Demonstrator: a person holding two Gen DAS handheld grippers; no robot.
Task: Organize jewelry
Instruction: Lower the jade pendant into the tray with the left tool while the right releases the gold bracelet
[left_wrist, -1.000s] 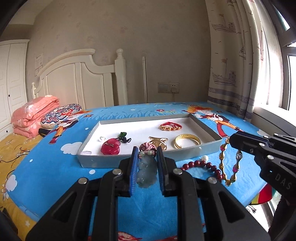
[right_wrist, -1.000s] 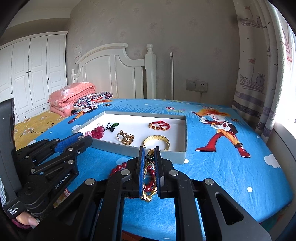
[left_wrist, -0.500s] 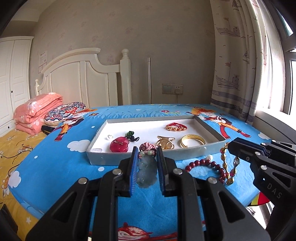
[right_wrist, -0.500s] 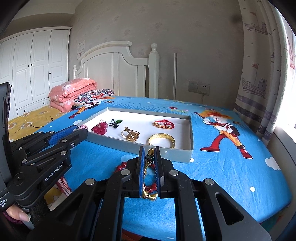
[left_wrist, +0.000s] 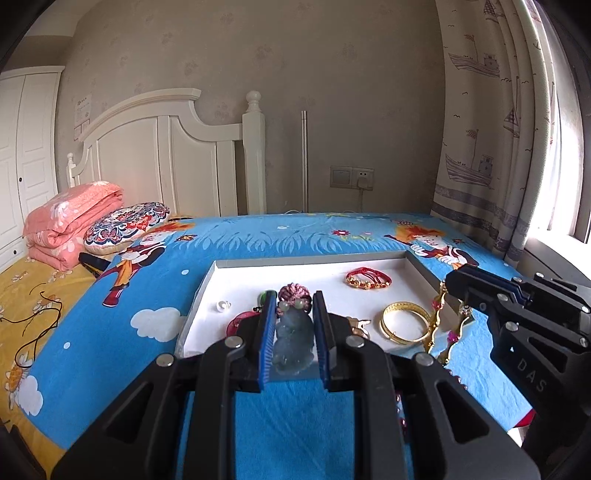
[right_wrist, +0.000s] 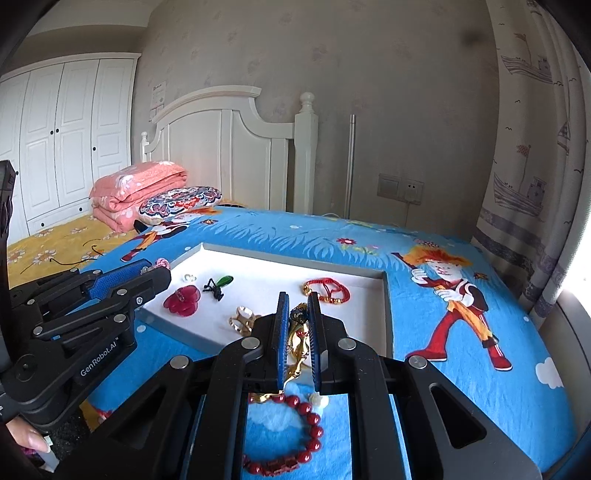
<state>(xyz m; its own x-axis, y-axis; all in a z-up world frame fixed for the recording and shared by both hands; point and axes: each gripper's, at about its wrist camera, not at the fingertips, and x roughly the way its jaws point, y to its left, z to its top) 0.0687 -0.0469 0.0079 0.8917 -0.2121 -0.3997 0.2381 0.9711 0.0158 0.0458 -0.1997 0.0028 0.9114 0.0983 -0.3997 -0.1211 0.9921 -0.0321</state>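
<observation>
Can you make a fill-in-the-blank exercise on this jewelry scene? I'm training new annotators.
1. The left gripper is shut on a pale ____ pendant.
2. The gold bangle lies inside the ____ tray.
3. The red bead bracelet rests on the ____ bedspread, outside the tray.

Missing words: green; white; blue
</observation>
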